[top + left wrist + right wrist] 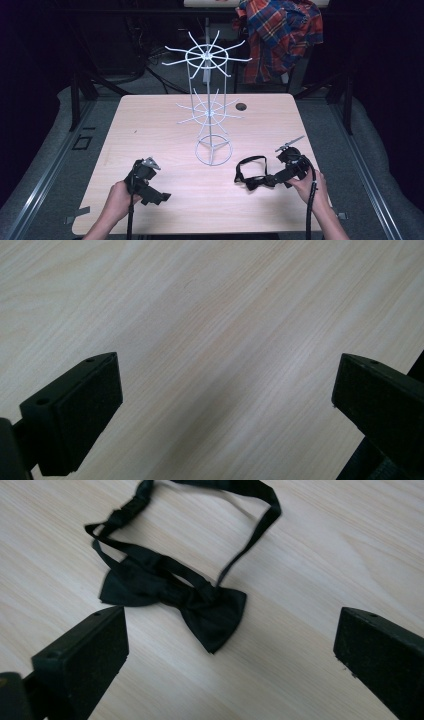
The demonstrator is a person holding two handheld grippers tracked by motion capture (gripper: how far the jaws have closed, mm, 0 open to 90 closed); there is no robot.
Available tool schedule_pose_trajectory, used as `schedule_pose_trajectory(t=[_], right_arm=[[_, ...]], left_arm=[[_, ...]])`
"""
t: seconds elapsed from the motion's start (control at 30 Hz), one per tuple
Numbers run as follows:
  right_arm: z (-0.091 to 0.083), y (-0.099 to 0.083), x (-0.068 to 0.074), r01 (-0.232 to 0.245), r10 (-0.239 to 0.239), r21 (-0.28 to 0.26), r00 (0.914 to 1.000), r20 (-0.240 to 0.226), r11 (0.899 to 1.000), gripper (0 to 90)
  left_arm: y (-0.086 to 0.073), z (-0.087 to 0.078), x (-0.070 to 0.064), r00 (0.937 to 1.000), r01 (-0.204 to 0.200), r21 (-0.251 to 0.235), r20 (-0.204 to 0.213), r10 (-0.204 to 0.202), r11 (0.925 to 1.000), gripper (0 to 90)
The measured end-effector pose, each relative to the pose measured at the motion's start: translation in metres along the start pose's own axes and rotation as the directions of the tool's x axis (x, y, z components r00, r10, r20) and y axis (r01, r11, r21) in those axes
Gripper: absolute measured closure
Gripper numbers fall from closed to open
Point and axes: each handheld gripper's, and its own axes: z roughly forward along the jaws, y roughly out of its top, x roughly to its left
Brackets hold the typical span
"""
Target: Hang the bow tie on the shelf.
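- The bow tie [175,597] lay flat near the tabletop's [150,125] right front edge, strap looped, ready for pickup.
- The right gripper [230,655], jaws spread, aimed at it.
- The left gripper [150,187] rested released near the front-left, empty.
- The wire rack [210,100] stood centrally, presumably for hanging.

Surface: light wood-grain table [150,125], rounded corners, small dark round hole [241,106] near far edge | Centre: white wire rack [211,100] standing upright on its ring base | Near right: black bow tie [175,592] lying flat, strap looped.
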Motion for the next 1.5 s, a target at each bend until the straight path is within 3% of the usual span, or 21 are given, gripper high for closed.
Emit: schedule_pose_trajectory(t=[0.13,0.27,0.57,0.67,0.7,0.8,0.87,1.03,1.07,1.1,1.13,1.27,1.5], right_arm=[[0.005,0.006,0.004,-0.015,0.014,-0.022,0.9995,-0.027,1.000,4.1],[0.008,0.008,0.003,-0.024,0.024,-0.006,0.9996,-0.016,1.000,4.7],[0.021,0.008,0.002,-0.082,0.082,-0.003,0.9938,-0.075,0.997,6.3],[0.023,0.008,0.001,-0.081,0.081,-0.005,0.9942,-0.072,0.997,7.6],[0.025,0.009,0.001,-0.093,0.093,0.000,0.9933,-0.068,0.996,15.1],[0.031,0.009,0.001,-0.099,0.100,0.013,0.9922,-0.075,0.995,25.9],[0.033,0.008,-0.001,-0.097,0.098,0.025,0.9935,-0.058,0.995,28.9],[0.034,0.007,-0.005,-0.129,0.130,0.011,0.9893,-0.067,0.992,37.8],[0.033,0.006,-0.006,-0.159,0.157,-0.020,0.9843,-0.080,0.987,42.1],[0.033,0.006,-0.006,-0.159,0.157,-0.020,0.9843,-0.080,0.987,42.1],[0.033,0.008,-0.008,-0.195,0.191,-0.045,0.9789,-0.072,0.980,46.3],[0.033,0.012,-0.006,-0.217,0.215,-0.047,0.9752,-0.054,0.975,52.4],[0.040,0.014,-0.002,-0.195,0.195,0.002,0.9806,-0.017,0.981,66.0]], left_arm=[[0.000,0.000,-0.001,1.0000,-0.004,-0.004,0.001,0.004,1.0000,0.0],[-0.001,0.000,0.000,1.0000,-0.002,-0.003,0.002,0.002,1.0000,0.0],[0.000,0.000,-0.002,1.0000,-0.007,-0.001,0.003,0.007,1.0000,0.0],[0.000,0.000,-0.002,1.0000,-0.008,0.001,0.003,0.008,1.0000,0.0],[0.000,0.000,-0.002,1.0000,-0.009,0.002,0.002,0.009,1.0000,0.0],[0.000,0.000,-0.002,0.9999,-0.009,0.005,0.005,0.009,0.9999,0.0],[0.000,0.001,-0.003,0.9999,-0.012,0.010,0.007,0.012,0.9999,0.0],[0.000,0.001,-0.003,0.9998,-0.016,0.012,0.008,0.016,0.9998,0.0],[0.000,0.001,-0.003,0.9998,-0.017,0.013,0.008,0.017,0.9998,0.1],[0.000,0.002,-0.003,0.9998,-0.016,0.014,0.009,0.016,0.9998,0.1],[0.001,0.002,-0.003,0.9998,-0.020,0.017,0.009,0.020,0.9997,0.0],[0.001,0.002,-0.004,0.9998,-0.020,0.017,0.010,0.020,0.9996,0.1],[0.000,0.002,-0.004,0.9997,-0.020,0.018,0.011,0.020,0.9996,0.1]])
